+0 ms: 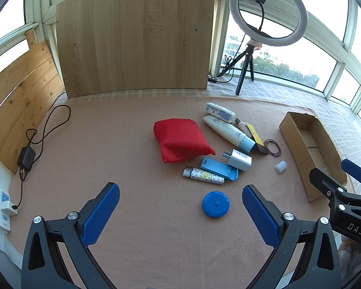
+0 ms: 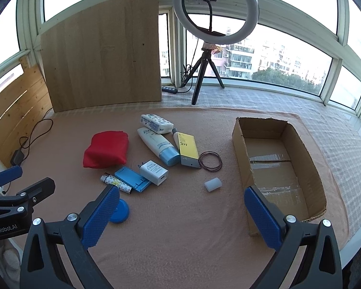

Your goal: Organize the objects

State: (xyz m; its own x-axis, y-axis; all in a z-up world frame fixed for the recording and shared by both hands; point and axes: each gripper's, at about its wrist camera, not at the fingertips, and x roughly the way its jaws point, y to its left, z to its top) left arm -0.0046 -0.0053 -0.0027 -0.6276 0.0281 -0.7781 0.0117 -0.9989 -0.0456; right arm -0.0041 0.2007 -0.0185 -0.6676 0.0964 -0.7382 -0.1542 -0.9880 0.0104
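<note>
Small items lie on a pink blanket: a red cloth pouch, a white tissue pack, a lotion tube, a yellow box, a white charger, a light blue case, a patterned lighter, a round blue tape measure, a brown hair tie and a small white cap. An open cardboard box stands to their right. My left gripper is open, just short of the tape measure. My right gripper is open, beside the cardboard box.
A wooden board leans at the back. A ring light on a tripod stands behind the items. A power adapter with cable and a wall socket strip lie at the left, by a pine panel.
</note>
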